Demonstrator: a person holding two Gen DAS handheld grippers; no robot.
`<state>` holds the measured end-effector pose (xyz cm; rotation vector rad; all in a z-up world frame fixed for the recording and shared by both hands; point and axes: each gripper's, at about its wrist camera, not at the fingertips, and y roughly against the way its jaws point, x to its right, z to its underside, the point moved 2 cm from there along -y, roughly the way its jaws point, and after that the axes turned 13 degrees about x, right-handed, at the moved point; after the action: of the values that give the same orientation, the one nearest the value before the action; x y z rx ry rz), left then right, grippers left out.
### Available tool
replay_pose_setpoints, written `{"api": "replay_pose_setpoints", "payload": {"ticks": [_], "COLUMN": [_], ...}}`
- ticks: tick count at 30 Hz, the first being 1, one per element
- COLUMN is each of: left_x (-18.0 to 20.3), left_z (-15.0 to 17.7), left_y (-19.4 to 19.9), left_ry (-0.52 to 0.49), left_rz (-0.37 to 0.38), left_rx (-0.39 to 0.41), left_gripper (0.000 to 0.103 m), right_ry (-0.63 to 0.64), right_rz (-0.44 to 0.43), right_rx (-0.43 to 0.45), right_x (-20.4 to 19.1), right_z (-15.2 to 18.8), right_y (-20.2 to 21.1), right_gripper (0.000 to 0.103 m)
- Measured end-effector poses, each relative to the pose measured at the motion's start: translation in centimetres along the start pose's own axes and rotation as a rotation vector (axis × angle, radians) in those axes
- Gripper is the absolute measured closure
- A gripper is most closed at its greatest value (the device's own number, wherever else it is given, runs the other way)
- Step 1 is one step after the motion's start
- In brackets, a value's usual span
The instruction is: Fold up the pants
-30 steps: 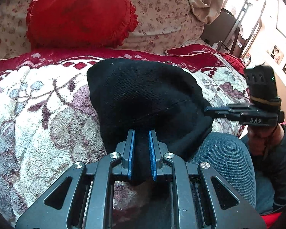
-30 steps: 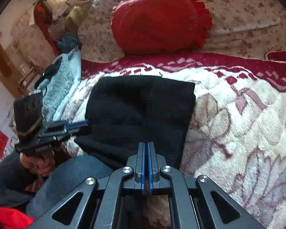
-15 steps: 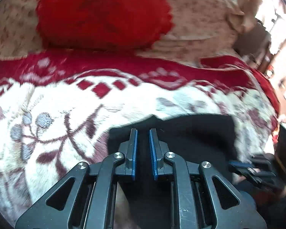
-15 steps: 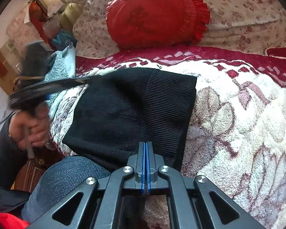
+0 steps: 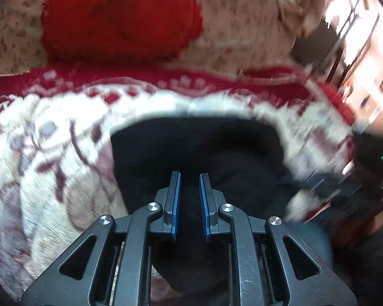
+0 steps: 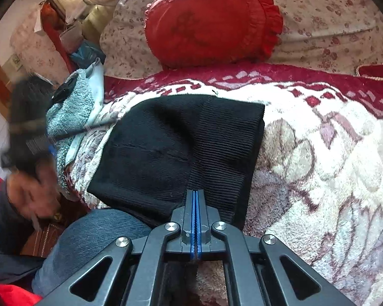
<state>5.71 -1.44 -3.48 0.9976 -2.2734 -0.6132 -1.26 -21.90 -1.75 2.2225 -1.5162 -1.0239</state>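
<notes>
Black knitted pants point(image 6: 181, 150) lie folded compactly on the floral plush blanket point(image 6: 319, 168); my right gripper point(image 6: 194, 211) pinches their ribbed edge, my left gripper point(image 5: 189, 193) clamps thicker cloth; final flattening remains, I judge.

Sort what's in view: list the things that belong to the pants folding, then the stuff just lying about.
Job:
black pants
right tongs, shut on the pants
left tongs, clamping black cloth

Lying about:
red pillow
floral blanket
grey towel
</notes>
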Motion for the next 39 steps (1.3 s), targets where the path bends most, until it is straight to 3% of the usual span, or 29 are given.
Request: {"api": "replay_pose_setpoints", "payload": {"ticks": [4, 7, 9, 10, 11, 13, 16, 18, 20, 22, 24, 25, 27, 31, 33, 36, 38, 39], "left_x": [0.1, 0.0, 0.0, 0.0, 0.0, -0.2, -1.2, -2.6, -4.2, -5.8, -6.6, -6.9, -7.2, -7.6, -7.6, -7.4, -7.1, -6.9], "left_z": [-0.3, -0.4, -0.2, -0.1, -0.1, -0.7, -1.8, -1.8, -1.0, 0.2, 0.7, 0.8, 0.8, 1.8, 2.6, 2.5, 2.4, 2.2], "left_y": [-0.1, -0.3, -0.1, -0.1, -0.1, 0.8, 3.7, 4.9, 4.5, 3.5, 3.5, 3.6, 3.5, 2.5, 1.6, 1.8, 1.9, 2.0], "left_ry": [0.000, -0.005, -0.007, -0.007, -0.006, 0.016, 0.057, 0.109, 0.163, 0.231, 0.303, 0.334, 0.382, 0.491, 0.507, 0.519, 0.503, 0.491], "left_rz": [-0.010, -0.011, -0.010, -0.007, -0.008, 0.005, 0.029, 0.043, 0.028, 0.010, 0.044, 0.065, 0.105, 0.198, 0.212, 0.232, 0.213, 0.205], "left_rx": [0.016, 0.016, 0.024, 0.026, 0.029, 0.050, 0.125, 0.148, 0.118, 0.073, 0.084, 0.092, 0.095, 0.048, 0.011, 0.034, 0.030, 0.028], "left_gripper": [0.091, 0.091, 0.090, 0.090, 0.090, 0.090, 0.090, 0.090, 0.090, 0.090, 0.088, 0.082, 0.063, 0.048, 0.047, 0.047, 0.064, 0.068], "right_ry": [0.045, 0.089, 0.119, 0.114, 0.047, -0.056, -0.042, -0.068, -0.083, -0.128, -0.168, -0.188, -0.277, -0.416, -0.429, -0.502, -0.548, -0.543], "right_rz": [-0.039, -0.046, 0.027, 0.118, 0.134, 0.083, 0.085, 0.074, 0.107, 0.078, 0.052, 0.047, 0.042, -0.050, -0.077, -0.114, -0.154, -0.170], "right_rx": [0.142, 0.168, 0.106, 0.046, 0.000, 0.051, 0.160, 0.163, 0.077, 0.109, 0.175, 0.223, 0.276, 0.221, 0.180, 0.135, 0.150, 0.146], "right_x": [-1.7, -3.4, -3.3, -2.2, -0.7, 0.5, 0.7, 1.8, 3.5, 4.3, 4.5, 4.7, 5.8, 7.0, 6.9, 7.4, 7.8, 7.7], "right_z": [-3.5, -5.5, -5.8, -5.5, -4.8, -5.0, -5.3, -4.6, -3.3, -3.5, -3.8, -3.8, -2.7, -0.7, 0.1, 1.5, 1.6, 1.5], "right_y": [1.4, -0.6, -3.6, -5.5, -7.0, -5.8, -2.0, -0.9, -2.6, -2.2, -0.5, 0.5, 2.1, 1.7, 1.0, -0.9, -1.1, -1.1], "right_gripper": [0.101, 0.101, 0.101, 0.103, 0.103, 0.103, 0.100, 0.100, 0.100, 0.100, 0.097, 0.094, 0.068, 0.065, 0.065, 0.060, 0.059, 0.069]}}
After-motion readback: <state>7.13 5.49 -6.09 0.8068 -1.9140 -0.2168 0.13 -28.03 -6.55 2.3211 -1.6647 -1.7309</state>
